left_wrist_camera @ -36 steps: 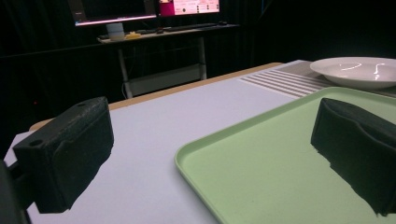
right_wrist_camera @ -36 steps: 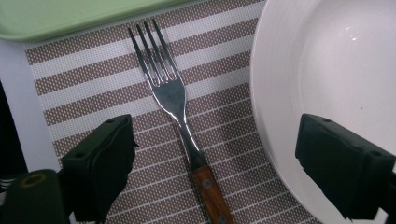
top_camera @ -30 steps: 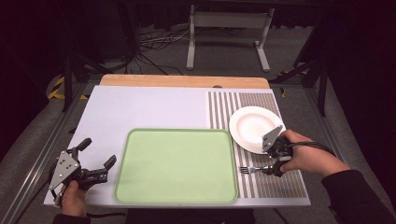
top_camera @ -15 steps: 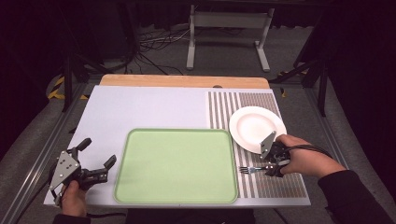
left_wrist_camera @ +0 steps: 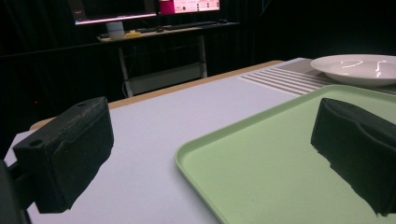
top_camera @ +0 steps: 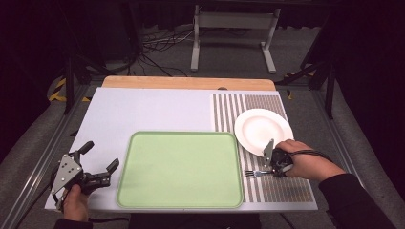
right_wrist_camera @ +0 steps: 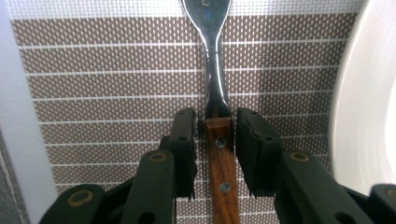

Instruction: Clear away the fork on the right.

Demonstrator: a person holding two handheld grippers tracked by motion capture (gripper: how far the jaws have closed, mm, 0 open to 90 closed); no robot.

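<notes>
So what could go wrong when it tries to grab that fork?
The right gripper has just been closing around the fork, whose wooden handle sits between its jaws with small gaps on both sides. The handle is narrow, so it might twist or slip out when lifted. The white plate lies close beside the fork, so a swing that way could bump it.

In the right gripper view the fork (right_wrist_camera: 215, 70) runs off the top edge, so its prongs are cut off, and its wooden handle runs off the bottom between the jaws. The plate (right_wrist_camera: 369, 102) is cropped at the right edge. In the high view the person's hand (top_camera: 305, 164) hides the fork's handle.
</notes>
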